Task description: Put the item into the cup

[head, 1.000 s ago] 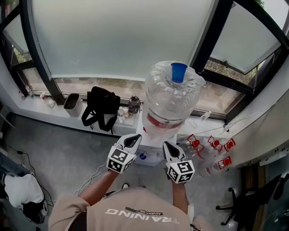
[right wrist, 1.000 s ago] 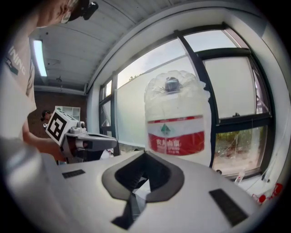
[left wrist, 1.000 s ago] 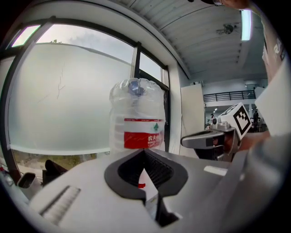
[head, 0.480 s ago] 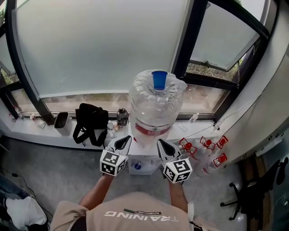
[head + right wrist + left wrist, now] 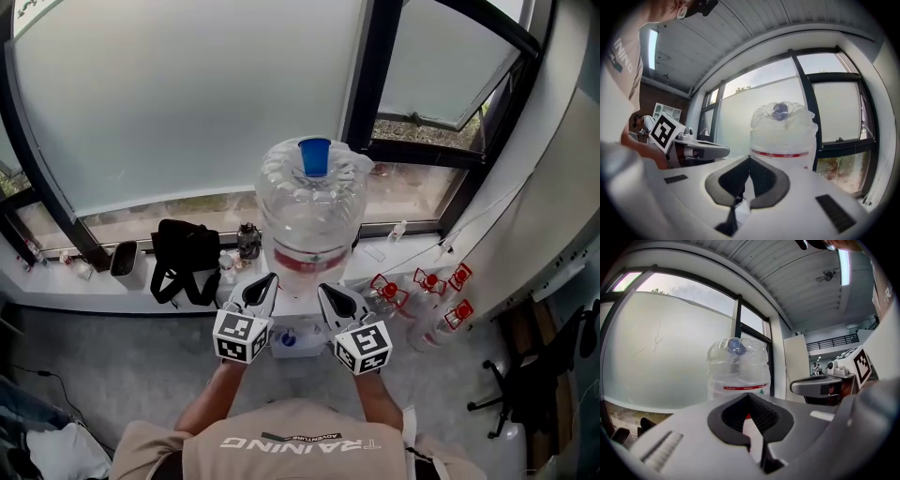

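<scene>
A blue cup (image 5: pixel 314 156) stands upright on top of the big clear water bottle (image 5: pixel 312 220) that sits upside down on a white dispenser (image 5: pixel 292 339). The left gripper view shows the cup (image 5: pixel 736 346) above the bottle's red band, and the right gripper view shows it (image 5: pixel 780 109) too. My left gripper (image 5: pixel 265 281) and right gripper (image 5: pixel 328 292) hang side by side in front of the bottle's lower part, well below the cup. Both are shut with nothing between the pads. No loose item shows in any view.
A black bag (image 5: pixel 185 255) and small bottles (image 5: pixel 247 241) sit on the window sill left of the dispenser. Several empty jugs with red caps (image 5: pixel 422 291) lie on the floor at its right. A black chair (image 5: pixel 525 375) stands further right.
The head view has swung, so the bottle and cup sit further left in it. Both grippers stay shut and have drawn a little closer to the dispenser.
</scene>
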Available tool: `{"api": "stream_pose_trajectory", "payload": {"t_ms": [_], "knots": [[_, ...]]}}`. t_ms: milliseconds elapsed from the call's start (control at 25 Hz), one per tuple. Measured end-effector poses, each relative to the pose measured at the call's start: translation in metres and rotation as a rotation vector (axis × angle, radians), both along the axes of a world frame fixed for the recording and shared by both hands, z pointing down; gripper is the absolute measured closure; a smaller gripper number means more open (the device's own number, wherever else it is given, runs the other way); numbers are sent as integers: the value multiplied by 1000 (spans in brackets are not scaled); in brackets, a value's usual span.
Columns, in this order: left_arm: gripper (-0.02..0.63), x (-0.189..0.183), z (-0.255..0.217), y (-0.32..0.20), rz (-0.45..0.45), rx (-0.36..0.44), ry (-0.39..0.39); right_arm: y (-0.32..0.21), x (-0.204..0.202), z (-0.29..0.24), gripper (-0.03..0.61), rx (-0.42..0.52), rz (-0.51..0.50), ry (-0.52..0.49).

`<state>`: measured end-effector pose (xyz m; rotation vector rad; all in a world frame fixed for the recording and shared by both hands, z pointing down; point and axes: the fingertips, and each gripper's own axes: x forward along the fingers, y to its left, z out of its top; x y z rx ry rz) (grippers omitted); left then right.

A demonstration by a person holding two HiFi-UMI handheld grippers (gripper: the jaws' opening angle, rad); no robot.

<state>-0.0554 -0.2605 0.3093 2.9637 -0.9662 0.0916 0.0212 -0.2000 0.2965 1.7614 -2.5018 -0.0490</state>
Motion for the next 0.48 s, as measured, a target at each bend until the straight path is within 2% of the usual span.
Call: {"api": "stream_pose_trajectory", "payload": {"t_ms": [200, 480], "knots": [[606, 8, -2, 8, 20, 13, -23, 7, 6, -5, 568, 1, 17, 40], [604, 11, -5, 17, 39, 19, -42, 17, 11, 2, 568, -14, 32, 41]]}}
